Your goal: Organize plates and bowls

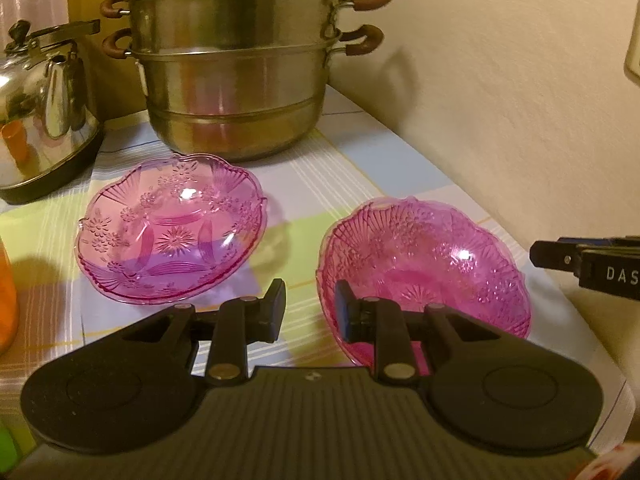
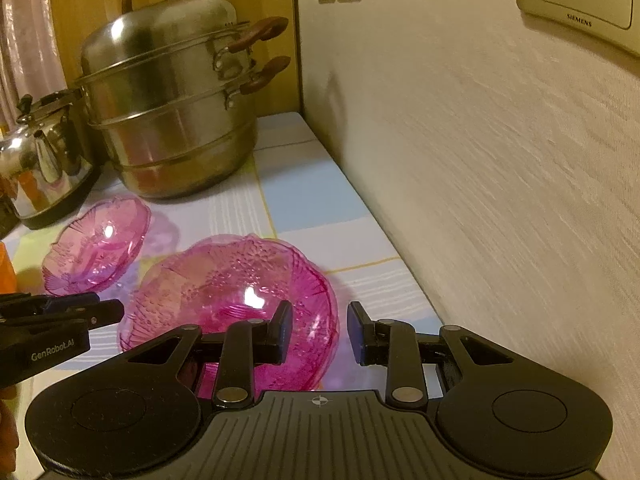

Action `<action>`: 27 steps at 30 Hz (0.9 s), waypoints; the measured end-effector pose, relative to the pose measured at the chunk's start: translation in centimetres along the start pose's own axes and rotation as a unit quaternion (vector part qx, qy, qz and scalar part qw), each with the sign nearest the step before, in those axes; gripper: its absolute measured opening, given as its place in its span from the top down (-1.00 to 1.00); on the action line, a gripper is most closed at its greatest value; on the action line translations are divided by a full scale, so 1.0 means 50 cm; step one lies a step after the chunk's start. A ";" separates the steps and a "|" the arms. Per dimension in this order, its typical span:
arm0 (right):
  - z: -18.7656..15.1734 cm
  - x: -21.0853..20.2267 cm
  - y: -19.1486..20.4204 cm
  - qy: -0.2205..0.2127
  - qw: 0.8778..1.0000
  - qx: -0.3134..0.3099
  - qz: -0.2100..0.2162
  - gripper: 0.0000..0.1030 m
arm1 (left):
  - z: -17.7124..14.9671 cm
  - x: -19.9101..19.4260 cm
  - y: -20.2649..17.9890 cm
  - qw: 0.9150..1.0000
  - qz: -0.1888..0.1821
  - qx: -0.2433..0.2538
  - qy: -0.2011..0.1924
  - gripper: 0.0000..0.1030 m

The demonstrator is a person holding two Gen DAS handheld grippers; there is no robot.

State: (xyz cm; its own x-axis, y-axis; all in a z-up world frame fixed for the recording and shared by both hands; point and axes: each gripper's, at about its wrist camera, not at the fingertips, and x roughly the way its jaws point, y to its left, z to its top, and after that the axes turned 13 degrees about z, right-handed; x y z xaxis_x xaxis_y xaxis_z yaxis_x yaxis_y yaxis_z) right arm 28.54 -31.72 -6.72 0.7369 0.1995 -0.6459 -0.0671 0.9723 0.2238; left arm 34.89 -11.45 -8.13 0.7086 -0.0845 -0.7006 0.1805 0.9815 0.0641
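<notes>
Two pink patterned glass dishes sit on a checked tablecloth. The shallow pink plate (image 1: 172, 228) lies to the left and also shows in the right wrist view (image 2: 96, 244). The deeper pink bowl (image 1: 424, 264) sits to the right, near the wall, and shows in the right wrist view (image 2: 236, 292). My left gripper (image 1: 310, 312) is open and empty, its right finger over the bowl's near-left rim. My right gripper (image 2: 318, 332) is open and empty, straddling the bowl's near-right rim. Each gripper shows at the edge of the other's view.
A stacked steel steamer pot (image 1: 240, 68) stands at the back, with a steel kettle (image 1: 44, 120) to its left. An orange object (image 1: 6, 300) is at the far left edge. The wall (image 2: 500, 200) runs close along the table's right side.
</notes>
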 end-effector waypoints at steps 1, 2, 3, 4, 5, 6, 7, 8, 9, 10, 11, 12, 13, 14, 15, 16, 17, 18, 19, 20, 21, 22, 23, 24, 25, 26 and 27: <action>0.001 -0.001 0.002 -0.002 1.000 0.002 0.003 0.41 | 0.002 -0.001 0.006 1.000 0.001 -0.004 0.001 0.55; 0.003 -0.003 0.004 -0.003 1.000 0.004 0.005 0.41 | 0.005 -0.003 0.013 1.000 0.001 -0.008 0.002 0.55; 0.005 -0.004 0.007 -0.003 1.000 0.006 0.008 0.41 | 0.007 -0.004 0.020 1.000 0.003 -0.012 0.003 0.55; 0.008 -0.005 0.011 -0.005 1.000 0.008 0.010 0.41 | 0.010 -0.005 0.028 1.000 0.006 -0.016 0.004 0.55; 0.009 -0.006 0.014 -0.007 1.000 0.009 0.012 0.41 | 0.014 -0.005 0.037 1.000 0.010 -0.020 0.005 0.55; 0.012 -0.007 0.019 -0.009 1.000 0.009 0.015 0.41 | 0.017 -0.006 0.047 1.000 0.013 -0.024 0.005 0.55; 0.014 -0.005 0.025 -0.009 1.000 0.008 0.017 0.41 | 0.021 -0.007 0.057 0.999 0.017 -0.028 0.006 0.55; 0.017 -0.004 0.030 -0.010 1.000 0.007 0.018 0.41 | 0.024 -0.008 0.069 0.999 0.021 -0.032 0.006 0.56; 0.019 -0.003 0.036 -0.011 1.000 0.006 0.020 0.41 | 0.028 -0.008 0.080 0.999 0.025 -0.036 0.006 0.56; 0.021 -0.001 0.044 -0.012 1.000 0.003 0.022 0.41 | 0.030 -0.009 0.092 0.999 0.028 -0.040 0.006 0.56; 0.023 0.001 0.049 -0.012 1.000 0.001 0.024 0.41 | 0.031 -0.008 0.104 0.998 0.033 -0.044 0.007 0.55; 0.025 0.005 0.056 -0.012 1.000 0.001 0.026 0.41 | 0.032 -0.007 0.118 0.998 0.037 -0.049 0.008 0.55; 0.029 0.009 0.062 -0.013 0.999 0.003 0.032 0.41 | 0.034 -0.005 0.132 0.998 0.042 -0.053 0.008 0.53; 0.032 0.014 0.067 -0.013 0.999 0.004 0.036 0.41 | 0.036 -0.004 0.146 0.997 0.046 -0.058 0.009 0.53; 0.037 0.019 0.073 -0.013 0.999 0.006 0.039 0.41 | 0.038 0.000 0.160 0.997 0.051 -0.064 0.011 0.53; 0.041 0.026 0.080 -0.013 0.999 0.009 0.044 0.41 | 0.040 0.001 0.173 0.996 0.056 -0.069 0.011 0.53; 0.045 0.030 0.087 -0.013 0.999 0.010 0.050 0.41 | 0.043 0.003 0.186 0.995 0.060 -0.075 0.011 0.51; 0.049 0.035 0.095 -0.013 0.998 0.012 0.055 0.41 | 0.046 0.006 0.199 0.995 0.063 -0.080 0.012 0.50; 0.054 0.041 0.104 -0.013 0.998 0.012 0.061 0.41 | 0.047 0.009 0.210 0.994 0.067 -0.083 0.013 0.47; 0.059 0.048 0.114 -0.013 0.998 0.011 0.066 0.41 | 0.049 0.013 0.221 0.994 0.070 -0.084 0.015 0.43; 0.064 0.055 0.124 -0.013 0.997 0.010 0.071 0.41 | 0.052 0.017 0.230 0.994 0.073 -0.084 0.017 0.42; 0.069 0.064 0.137 -0.013 0.997 0.008 0.077 0.41 | 0.055 0.022 0.238 0.994 0.075 -0.081 0.018 0.41; 0.074 0.072 0.147 -0.011 0.997 0.007 0.081 0.41 | 0.056 0.027 0.246 0.994 0.076 -0.078 0.021 0.39; 0.077 0.082 0.155 -0.010 0.996 0.007 0.086 0.41 | 0.058 0.034 0.254 0.994 0.074 -0.080 0.026 0.39; 0.081 0.092 0.166 -0.008 0.996 0.006 0.090 0.41 | 0.059 0.040 0.261 0.993 0.073 -0.085 0.032 0.39; 0.086 0.104 0.176 -0.005 0.996 0.007 0.094 0.41 | 0.059 0.046 0.269 0.993 0.072 -0.090 0.035 0.38; 0.090 0.117 0.183 -0.001 0.995 0.011 0.098 0.41 | 0.059 0.051 0.276 0.992 0.072 -0.093 0.038 0.38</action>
State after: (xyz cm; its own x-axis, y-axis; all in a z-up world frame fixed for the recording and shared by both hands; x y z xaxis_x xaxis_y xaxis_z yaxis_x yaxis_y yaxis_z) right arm 35.26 -22.22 -5.14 0.7123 0.3852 -0.5867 -0.1950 0.9116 0.3618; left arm 41.18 1.38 -6.94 0.6626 0.0646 -0.7462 -0.0524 0.9978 0.0398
